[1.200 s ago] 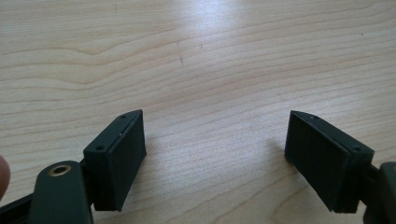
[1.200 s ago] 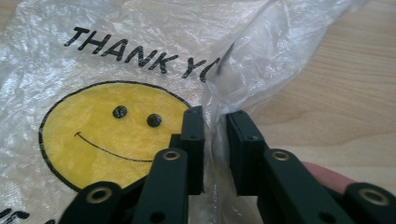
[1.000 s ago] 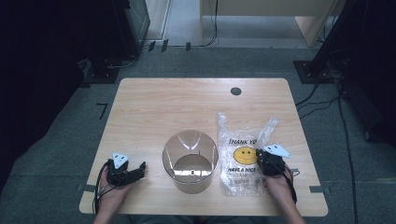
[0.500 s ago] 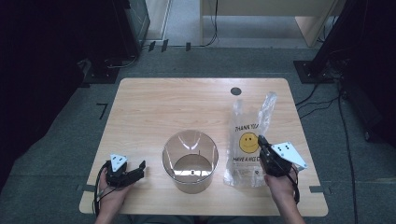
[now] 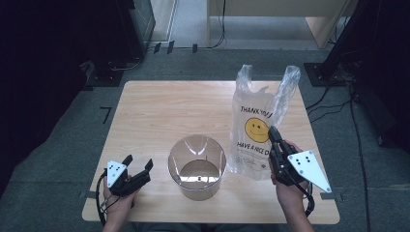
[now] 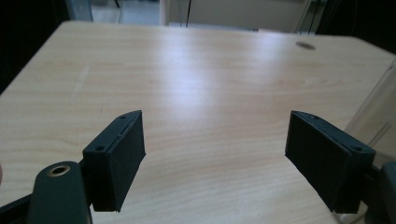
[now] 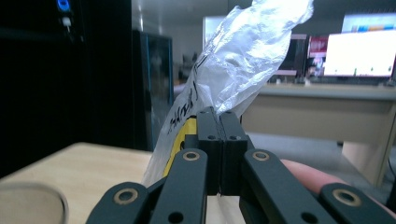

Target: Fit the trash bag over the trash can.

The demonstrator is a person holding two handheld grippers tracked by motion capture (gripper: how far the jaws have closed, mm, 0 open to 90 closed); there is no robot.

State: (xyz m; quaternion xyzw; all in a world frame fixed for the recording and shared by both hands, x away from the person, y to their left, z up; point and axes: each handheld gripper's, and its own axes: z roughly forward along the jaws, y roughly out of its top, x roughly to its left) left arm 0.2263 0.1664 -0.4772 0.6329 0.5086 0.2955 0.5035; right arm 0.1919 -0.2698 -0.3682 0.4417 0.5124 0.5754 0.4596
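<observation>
The plastic bag stood raised above the right half of the worktop, its lower edge near the front right part and its two handle loops pointing up toward the far edge. It was clear, thin and crinkled, printed in black with "THANK YOU" at the top, a yellow smiley face in the middle and "HAVE A NICE D…" beneath; the last letters were hidden behind the tongs, and a small block of finer print near the bottom was too small to read. In the right gripper view the plastic bag rose out of the pressed-together jaws, with black lettering and a strip of yellow showing along its crumpled side.

The right tongs were clenched on the bag's right side, below and beside the smiley face, held by the person's right hand over the front right corner.

Just left of the bag, near the front edge at the middle, stood a clear round container, upright and open at the top, close to the bag without clearly touching it.

The left tongs were released, jaws wide apart with only bare wood between them, near the front left corner, held in the left hand, well apart from the bag.
</observation>
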